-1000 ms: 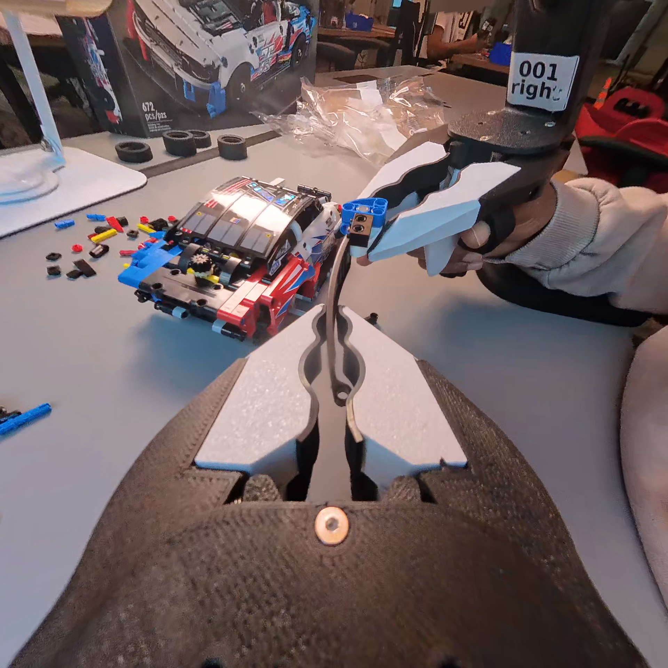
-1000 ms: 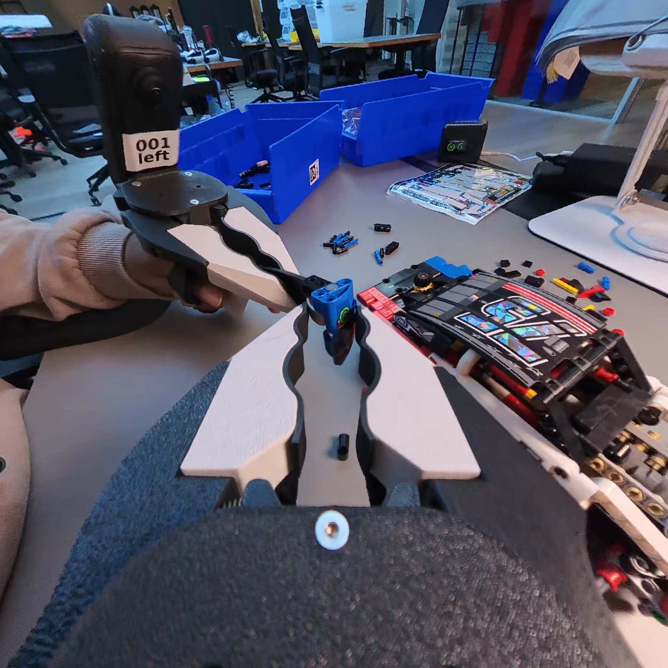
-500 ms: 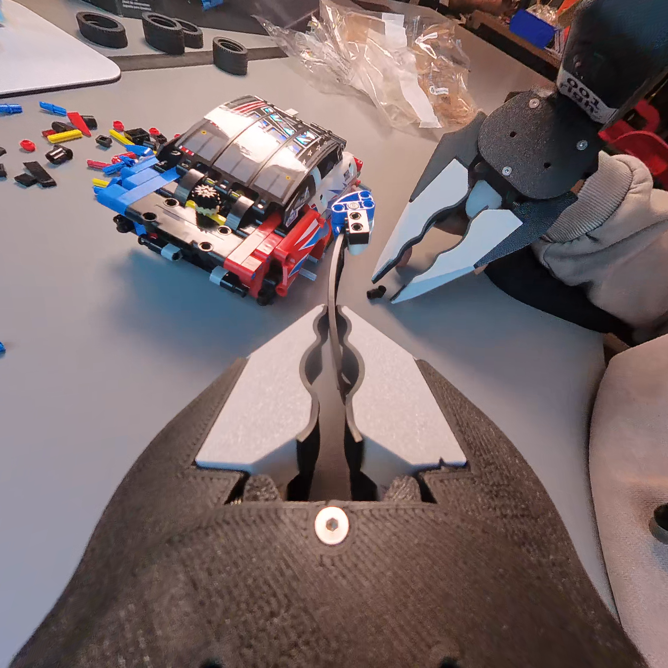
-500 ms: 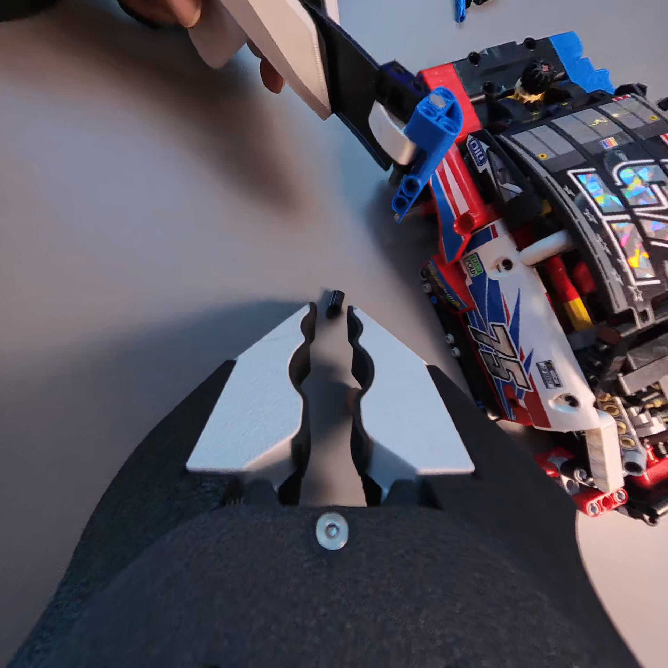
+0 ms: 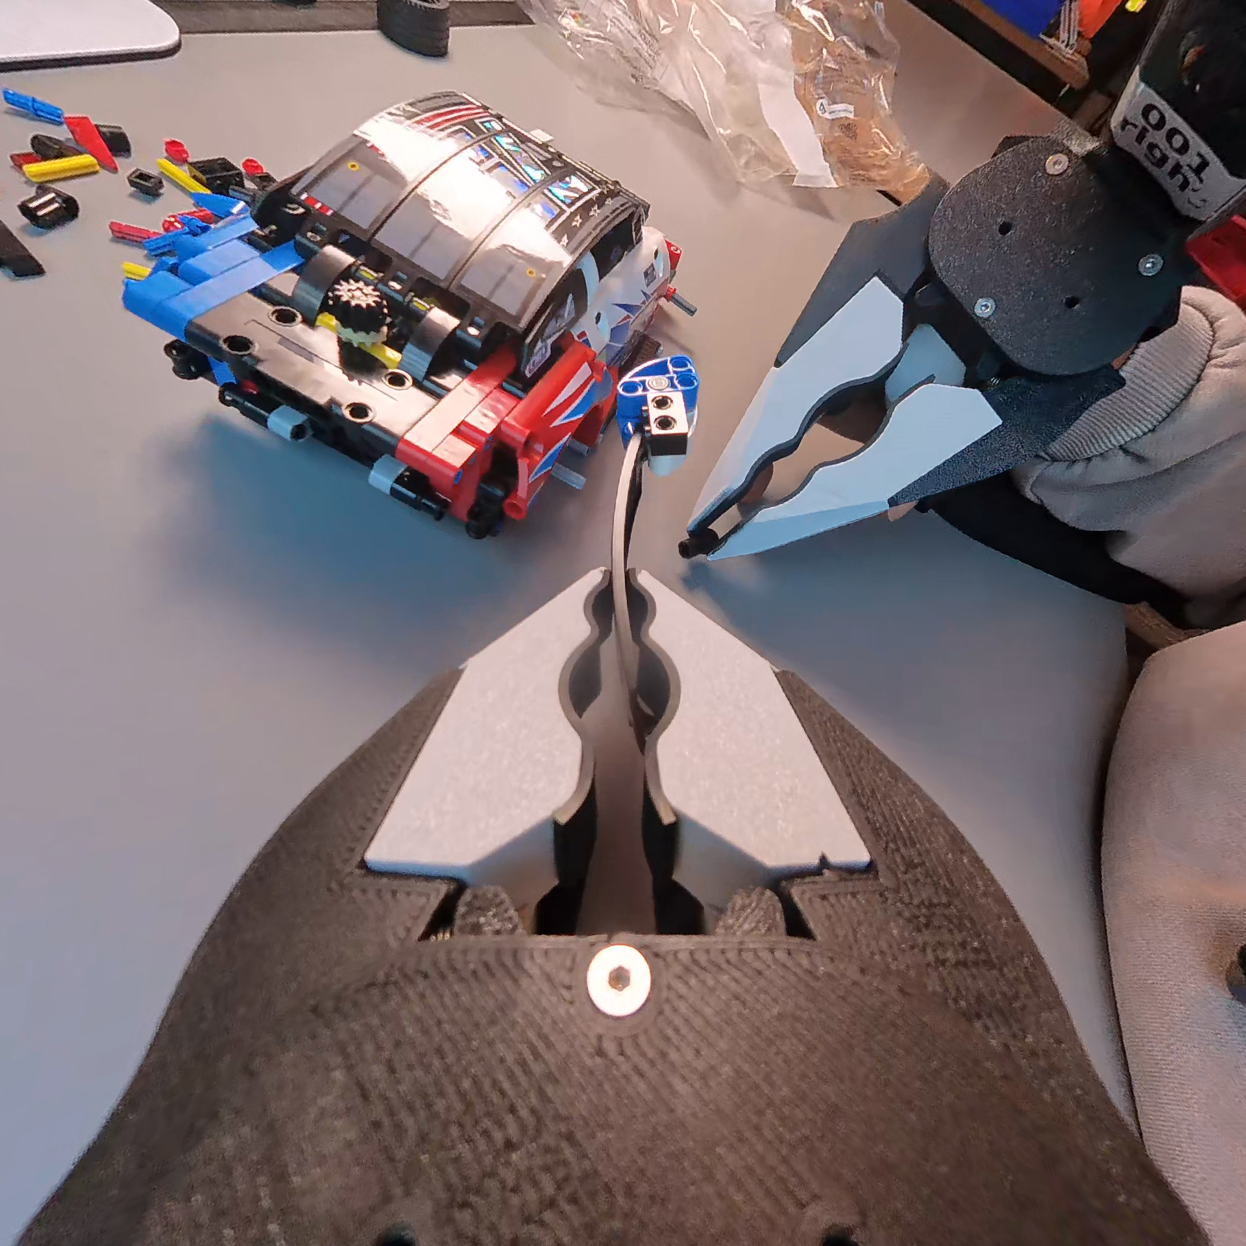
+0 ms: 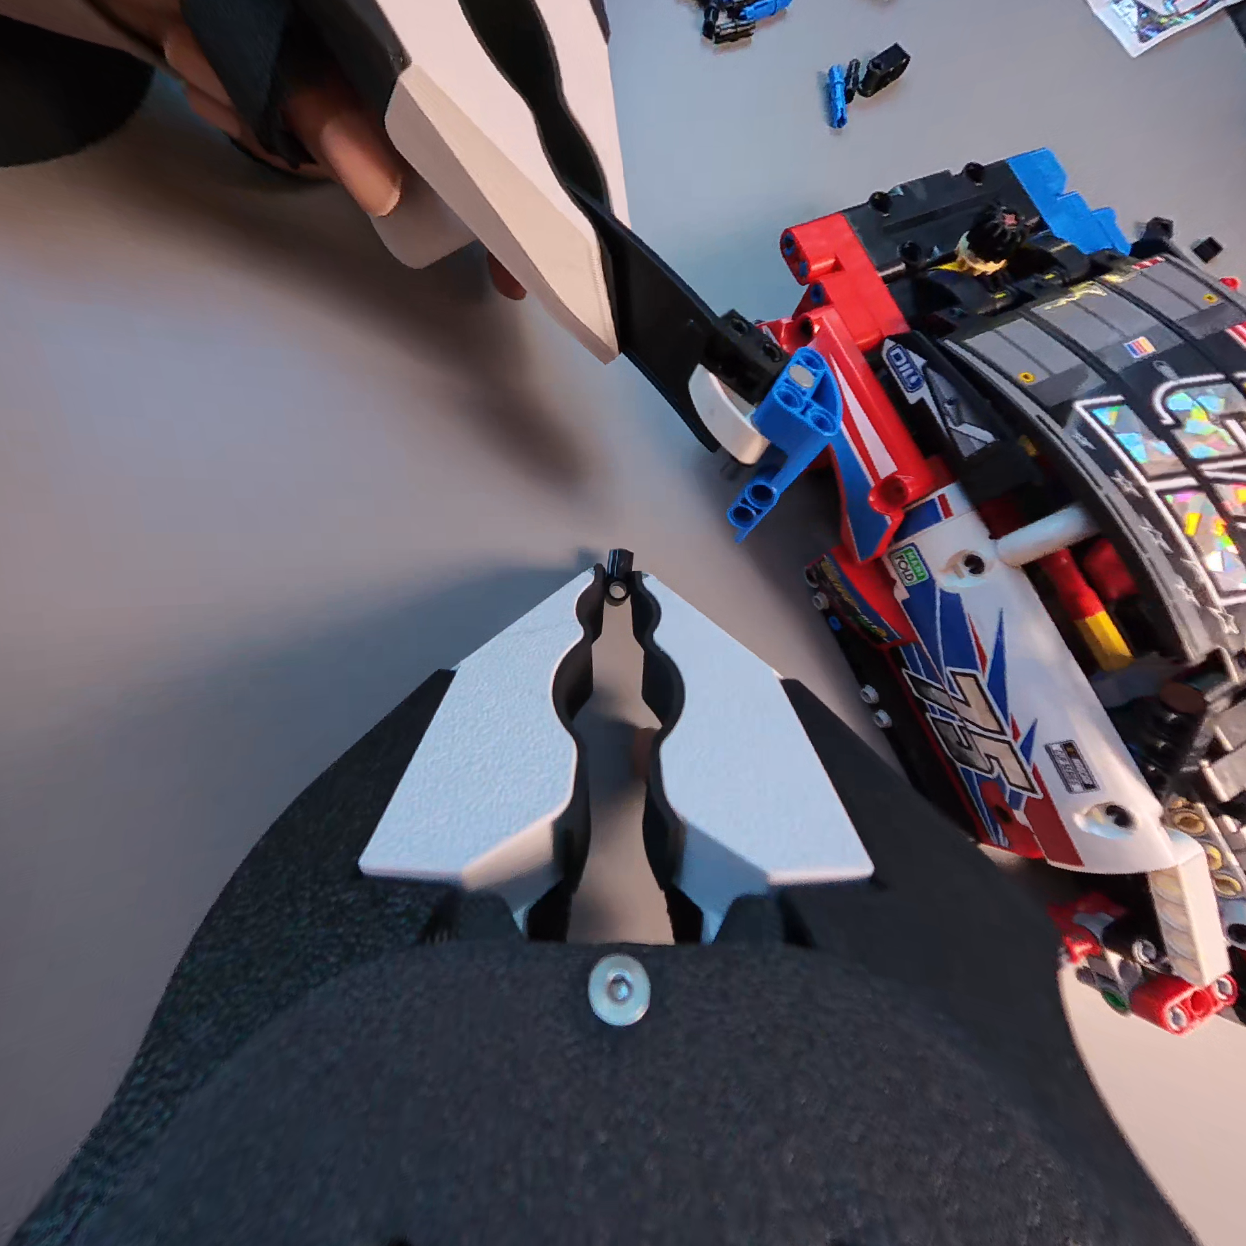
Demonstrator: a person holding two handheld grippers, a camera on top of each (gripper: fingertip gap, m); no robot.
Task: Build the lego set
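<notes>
- Grey tabletop [image 5: 202, 674] is carrying the part-built lego car [image 5: 431, 297], with loose pieces [image 5: 61, 162] and plastic bags [image 5: 742, 81] lying beyond it.
- Left gripper [image 5: 617, 580] is clamping a curved black panel [image 5: 624, 512], its blue connector [image 6: 795, 404] hanging just beside the car.
- Right gripper [image 6: 615, 580] is pinching a small black pin [image 6: 617, 584] at the very tips; judging by this, it should be lifted squarely and gripped firmly.
- Car's red flank is crowding the connector, so approach room looks tight.

Left wrist view: close and steeply downward along its own fingers, facing the model car [image 5: 431, 323] with the right gripper [image 5: 701, 539] opposite. Right wrist view: lower still over the grey table [image 6: 270, 472], facing back. Both share car and table.
</notes>
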